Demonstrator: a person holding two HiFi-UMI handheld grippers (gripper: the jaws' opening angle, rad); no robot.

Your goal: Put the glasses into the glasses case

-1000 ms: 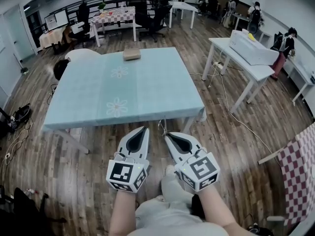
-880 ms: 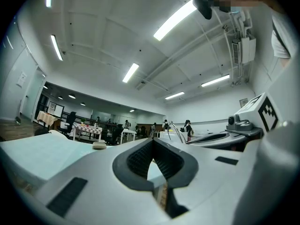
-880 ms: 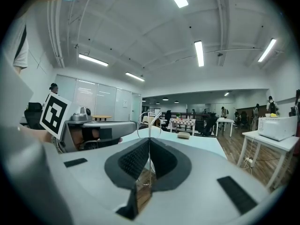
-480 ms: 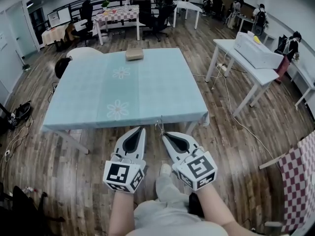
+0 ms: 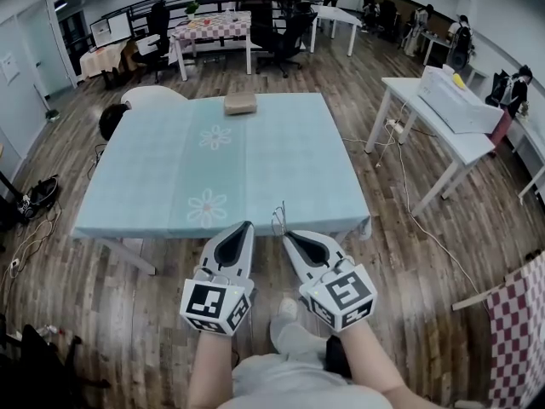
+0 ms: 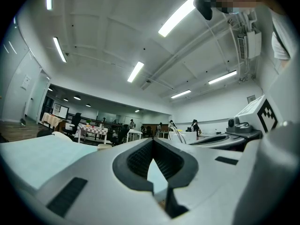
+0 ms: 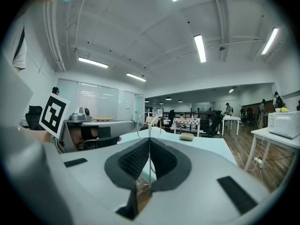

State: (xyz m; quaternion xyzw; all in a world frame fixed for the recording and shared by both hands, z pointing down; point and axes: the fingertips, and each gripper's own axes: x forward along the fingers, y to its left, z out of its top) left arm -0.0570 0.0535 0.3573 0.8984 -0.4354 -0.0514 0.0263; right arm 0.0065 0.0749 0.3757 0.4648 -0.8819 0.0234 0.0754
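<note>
A tan glasses case lies shut at the far edge of the table, which has a light blue cloth; it also shows in the right gripper view as the case. My right gripper is shut on thin wire-framed glasses, which stick up from its tips just at the table's near edge. In its own view the glasses stand upright between the closed pads of the right gripper. My left gripper hangs beside it, shut and with nothing in it, as the left gripper view confirms.
A white side table with a white appliance stands to the right, cables trailing on the wood floor under it. A round chair sits at the blue table's far left. A checked table and office chairs stand farther back.
Both grippers have moved forward together, so the blue table's near edge now lies right at their tips. The glasses stay held in the right gripper.
</note>
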